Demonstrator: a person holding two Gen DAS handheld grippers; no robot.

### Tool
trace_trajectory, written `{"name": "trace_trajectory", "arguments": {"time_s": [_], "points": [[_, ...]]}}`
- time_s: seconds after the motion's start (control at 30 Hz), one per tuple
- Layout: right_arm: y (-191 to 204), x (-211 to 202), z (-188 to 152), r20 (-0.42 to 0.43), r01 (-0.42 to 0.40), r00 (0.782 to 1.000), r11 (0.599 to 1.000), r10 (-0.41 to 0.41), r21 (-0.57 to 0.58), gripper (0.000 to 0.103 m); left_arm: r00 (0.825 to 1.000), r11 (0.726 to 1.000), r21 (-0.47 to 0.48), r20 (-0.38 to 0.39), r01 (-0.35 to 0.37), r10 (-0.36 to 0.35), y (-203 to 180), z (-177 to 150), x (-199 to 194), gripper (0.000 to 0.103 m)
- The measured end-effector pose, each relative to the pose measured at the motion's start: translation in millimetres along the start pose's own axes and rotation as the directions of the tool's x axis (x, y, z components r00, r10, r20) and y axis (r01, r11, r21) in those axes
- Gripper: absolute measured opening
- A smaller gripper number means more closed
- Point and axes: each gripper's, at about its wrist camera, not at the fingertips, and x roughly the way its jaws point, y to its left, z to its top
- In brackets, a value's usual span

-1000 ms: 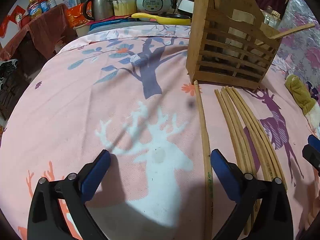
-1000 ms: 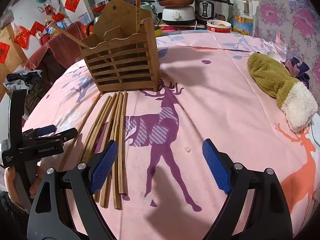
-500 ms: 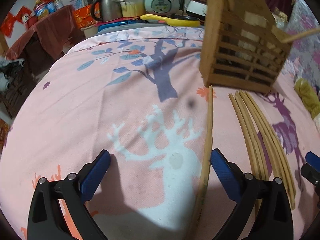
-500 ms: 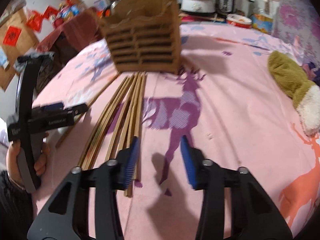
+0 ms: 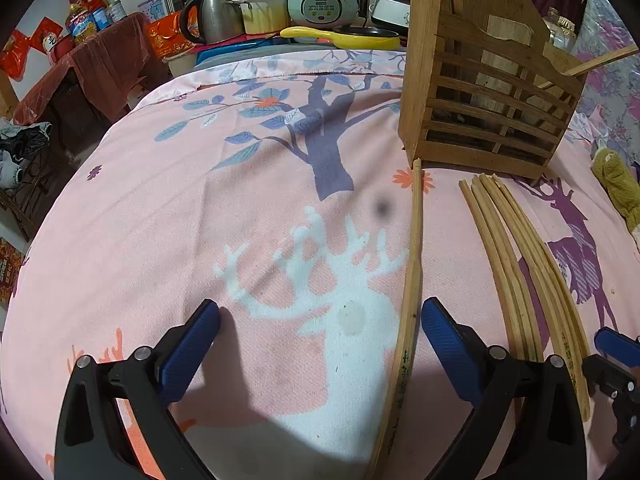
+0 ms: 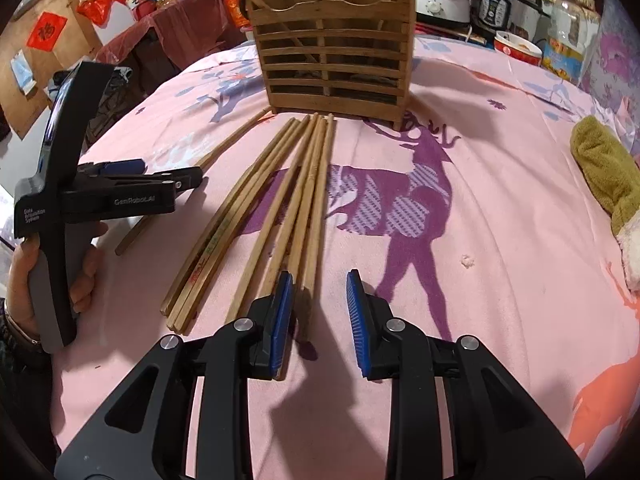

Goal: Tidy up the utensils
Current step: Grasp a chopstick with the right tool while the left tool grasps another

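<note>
Right tongs (image 6: 318, 312), partly spread and gripping nothing, straddle the near end of a chopstick in the bundle (image 6: 276, 208) on the pink table (image 6: 500, 208). Left tongs (image 5: 320, 340), spread wide and empty, hover with a lone chopstick (image 5: 412, 280) just inside their right finger. Beyond the sticks stands the wooden holder (image 6: 334, 56), with a few sticks in it; a green mitt (image 6: 604, 172) lies at right.

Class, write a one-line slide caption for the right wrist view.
Right gripper, jaws open, poised at the near ends of chopsticks fanned on the pink tablecloth before the wooden holder.
</note>
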Motion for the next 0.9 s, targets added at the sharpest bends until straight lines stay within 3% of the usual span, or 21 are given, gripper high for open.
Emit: {"name": "trace_trajectory", "arguments": {"time_s": [0.33,0.6,0.7,0.77,0.83,0.9], "points": [[-36,-12,-18,0.010,0.061,0.998,0.997,-0.062,0.054,0.021,1.000,0.998,0.053,-0.012,0.019,-0.018,5,-26,-20,0.098],[-34,-14,-20,0.017,0.071,0.997,0.996,-0.072,0.050,0.024,0.998,0.989,0.148,0.060,0.025,-0.034,-13,-50,-46,0.098],[-35,-14,-20,0.017,0.068,0.997,0.996,-0.069,0.056,0.024,0.998,0.980,0.199,0.058,0.010,-0.021,-25,-56,-46,0.077],[-34,-13,-21,0.018,0.070,0.997,0.996,-0.071,0.055,0.024,0.997,0.979,0.199,0.053,0.048,-0.060,-25,-59,-49,0.055],[-34,-13,-21,0.018,0.071,0.997,0.996,-0.072,0.055,0.024,0.995,0.977,0.200,0.048,0.078,-0.090,-24,-63,-51,0.049],[-34,-13,-21,0.019,0.072,0.997,0.996,-0.073,0.056,0.024,0.993,0.974,0.203,0.043,0.098,-0.109,-22,-69,-55,0.049]]}}
